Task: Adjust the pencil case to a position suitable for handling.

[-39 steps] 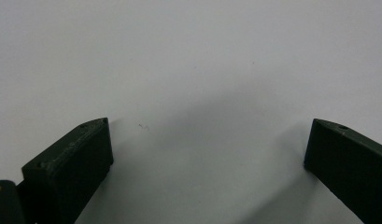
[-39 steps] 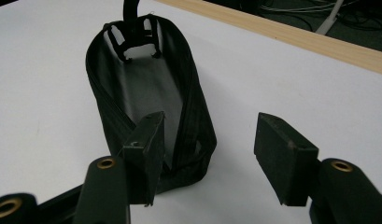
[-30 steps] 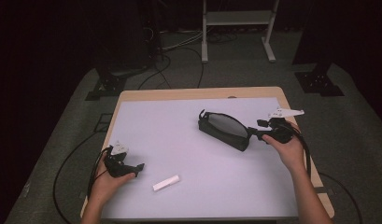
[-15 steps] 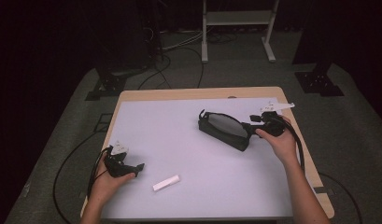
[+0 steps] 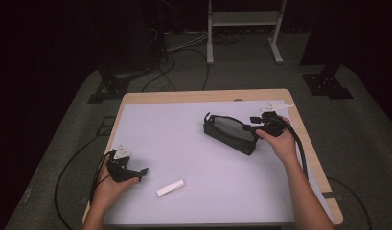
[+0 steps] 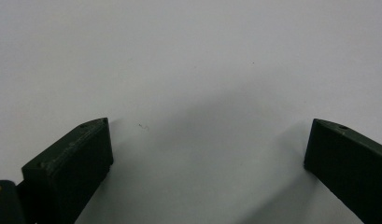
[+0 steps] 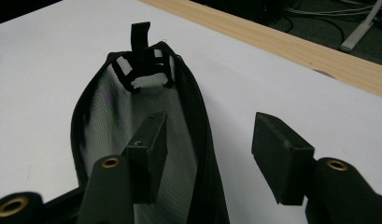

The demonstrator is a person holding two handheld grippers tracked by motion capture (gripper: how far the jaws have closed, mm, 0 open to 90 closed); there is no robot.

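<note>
Table (image 5: 136, 103): a wooden top under a pale sheet, and everything below is placed from the pouch on it.
Pouch (image 5: 229, 134): a black zip pouch with a pale mesh lining lay on its side, right of the table's middle, mouth gaping. In the right gripper view the pouch (image 7: 132, 121) was open along its length, a zip tab standing up at the far end.
Right gripper (image 5: 258, 129): sat at the pouch's near-right end. In its own view the right gripper (image 7: 209, 154) had jaws apart, one inside the mouth and one outside, straddling the rim without pressing on it.
Left gripper (image 5: 143, 171): well apart from the pouch, towards the near-left corner. In its own view the left gripper (image 6: 205, 149) stood wide apart over bare sheet, holding nothing.
White stick (image 5: 170, 187): a small white bar, eraser or chalk I couldn't tell, lay well short of the pouch, just beside the left gripper.
Progress: I judged it early; the pouch was open but not yet gripped, and the stick was untouched and still to go in, if that was the aim.
</note>
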